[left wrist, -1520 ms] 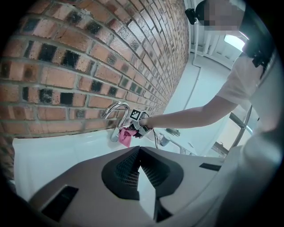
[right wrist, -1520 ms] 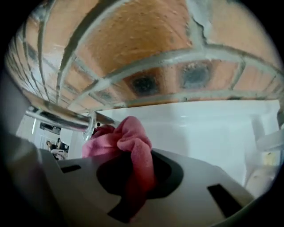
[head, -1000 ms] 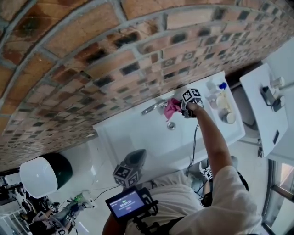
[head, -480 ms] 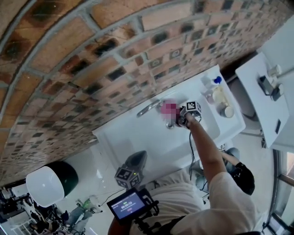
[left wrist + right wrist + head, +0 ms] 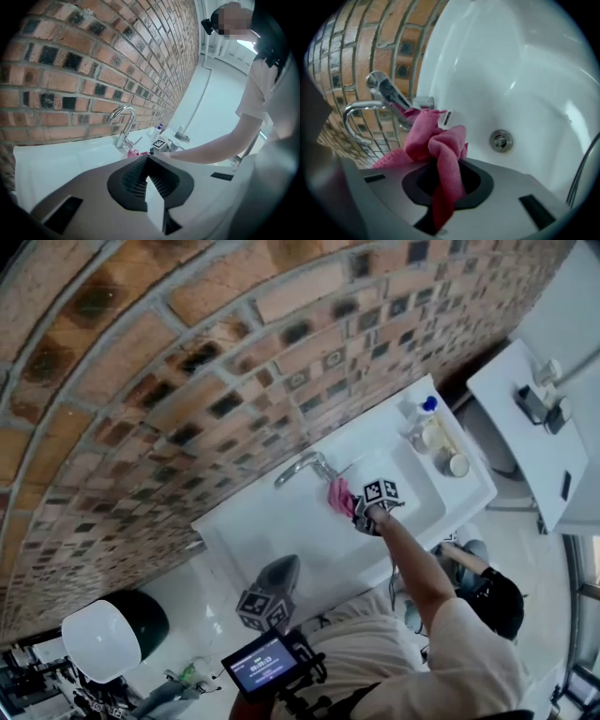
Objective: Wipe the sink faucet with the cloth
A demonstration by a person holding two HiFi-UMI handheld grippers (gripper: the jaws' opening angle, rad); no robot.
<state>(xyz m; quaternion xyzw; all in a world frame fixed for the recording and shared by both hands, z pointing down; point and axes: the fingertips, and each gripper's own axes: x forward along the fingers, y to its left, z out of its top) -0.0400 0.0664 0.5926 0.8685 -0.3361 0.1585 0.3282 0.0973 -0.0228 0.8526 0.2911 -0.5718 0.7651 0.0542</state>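
A chrome gooseneck faucet (image 5: 302, 468) stands at the back of the white sink (image 5: 281, 521), against the brick wall. My right gripper (image 5: 356, 507) is shut on a pink cloth (image 5: 339, 495), held just in front of the faucet over the basin. In the right gripper view the cloth (image 5: 436, 145) bunches out of the gripper (image 5: 447, 185), and its far edge reaches the faucet (image 5: 377, 98) at the lever. My left gripper (image 5: 278, 570) hangs back near the sink's front edge, shut and holding nothing. From the left gripper (image 5: 152, 187) view, the faucet (image 5: 121, 124) and cloth (image 5: 132, 153) show beyond.
Soap bottles (image 5: 422, 418) and a cup (image 5: 457, 465) stand on the sink's right end. The drain (image 5: 500, 140) lies in the basin. A white counter (image 5: 525, 418) is at the far right. A white-topped bin (image 5: 103, 638) sits on the floor at the left.
My right gripper and the pink cloth have moved a little away from the faucet's spout, toward the near side of the basin. The left gripper has stayed near the body.
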